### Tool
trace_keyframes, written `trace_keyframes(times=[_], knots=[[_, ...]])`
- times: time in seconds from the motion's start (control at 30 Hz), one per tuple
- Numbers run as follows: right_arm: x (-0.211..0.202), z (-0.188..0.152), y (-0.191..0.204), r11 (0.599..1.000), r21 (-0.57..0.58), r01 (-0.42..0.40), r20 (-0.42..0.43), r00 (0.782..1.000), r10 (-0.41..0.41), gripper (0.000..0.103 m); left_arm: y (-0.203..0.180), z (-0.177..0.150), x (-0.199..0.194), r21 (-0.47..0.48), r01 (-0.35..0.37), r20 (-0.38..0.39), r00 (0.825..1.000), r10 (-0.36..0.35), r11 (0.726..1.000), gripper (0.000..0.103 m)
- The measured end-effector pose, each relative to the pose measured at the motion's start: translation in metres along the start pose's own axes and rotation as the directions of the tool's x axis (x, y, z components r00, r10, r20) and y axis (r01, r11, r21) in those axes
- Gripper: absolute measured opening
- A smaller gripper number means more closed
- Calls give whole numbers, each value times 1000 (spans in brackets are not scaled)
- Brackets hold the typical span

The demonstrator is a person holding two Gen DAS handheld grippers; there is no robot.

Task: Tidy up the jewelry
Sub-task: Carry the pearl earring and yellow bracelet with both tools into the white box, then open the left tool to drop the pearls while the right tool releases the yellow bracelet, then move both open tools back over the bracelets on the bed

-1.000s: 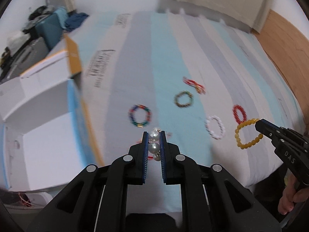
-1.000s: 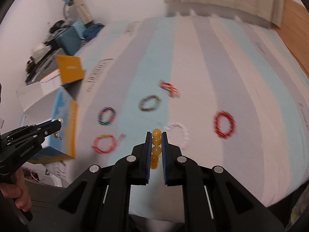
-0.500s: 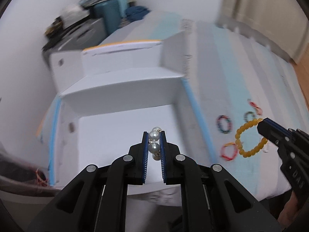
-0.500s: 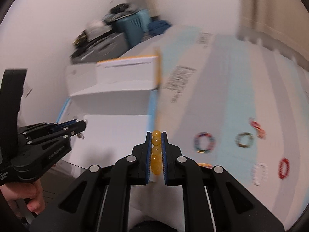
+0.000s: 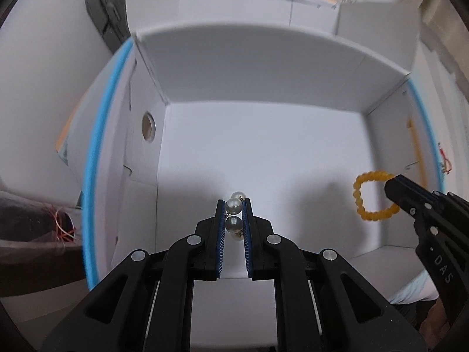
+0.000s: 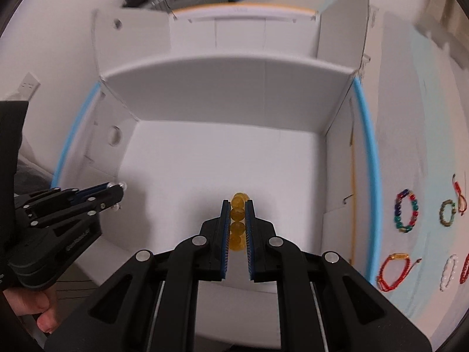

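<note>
My left gripper (image 5: 233,205) is shut on a pearl bracelet (image 5: 233,206) and holds it over the open white box (image 5: 263,67). My right gripper (image 6: 238,205) is shut on a yellow bead bracelet (image 6: 238,214), also above the box floor (image 6: 222,158). The yellow bracelet hangs as a ring from the right gripper in the left wrist view (image 5: 370,196). The left gripper with the pearls shows at the left of the right wrist view (image 6: 115,189). The box floor is bare.
Several bracelets lie on the striped cloth right of the box: a multicoloured one (image 6: 406,214), a green one (image 6: 447,212), a red cord one (image 6: 391,271), a white one (image 6: 448,272). The box has blue-edged walls (image 6: 370,176) and raised flaps. Luggage sits behind.
Both grippers have swung left from over the striped cloth to above the inside of the white box, each still holding its bracelet.
</note>
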State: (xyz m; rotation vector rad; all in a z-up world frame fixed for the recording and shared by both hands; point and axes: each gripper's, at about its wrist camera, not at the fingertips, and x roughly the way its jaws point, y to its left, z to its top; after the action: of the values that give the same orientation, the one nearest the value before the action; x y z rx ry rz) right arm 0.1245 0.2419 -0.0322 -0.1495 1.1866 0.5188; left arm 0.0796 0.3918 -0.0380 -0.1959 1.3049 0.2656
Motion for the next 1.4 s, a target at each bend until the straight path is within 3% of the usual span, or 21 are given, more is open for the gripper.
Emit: trace_keyframes(times=[0.3,0.6,0.67,0.77,0.8,0.87,0.93,1.03,1.2,1.4], knots=[[32,-4,-9,1000,17,17,-77,997,-16,9,1,3,41,13,-21,-108,994,22,1000,11],[38,-7,-5,1000,14,1,-104,995,0,12,3,8,38,0,-50,-108,993,50,999,14],[36,-8,-8,1000,7,-2,-97,995,2,19,3,6,31,-7,-48,-96,994,47,999,14],[18,-7,-9,1000,20,-23,-55,998,24,54,2,5,13,-13,-53,-44,998,52,999,32],[6,-8,-12,999,23,-34,-26,999,35,57,0,4,6,-14,-55,-17,998,55,998,44],[-14,-8,-18,999,25,-45,19,999,44,63,-6,2,-13,-11,-69,48,996,69,998,51],[-34,-9,-27,998,30,-55,62,997,53,74,-15,3,-30,-7,-62,97,993,62,998,67],[-70,-10,-50,999,35,-33,138,990,27,84,-38,-1,-61,12,-44,198,979,41,999,78],[-127,-25,-99,997,73,29,234,971,-45,94,-96,-1,-98,75,-1,285,958,-20,997,94],[-172,-52,-167,982,150,112,274,950,-150,96,-176,-8,-117,177,52,323,940,-108,983,97]])
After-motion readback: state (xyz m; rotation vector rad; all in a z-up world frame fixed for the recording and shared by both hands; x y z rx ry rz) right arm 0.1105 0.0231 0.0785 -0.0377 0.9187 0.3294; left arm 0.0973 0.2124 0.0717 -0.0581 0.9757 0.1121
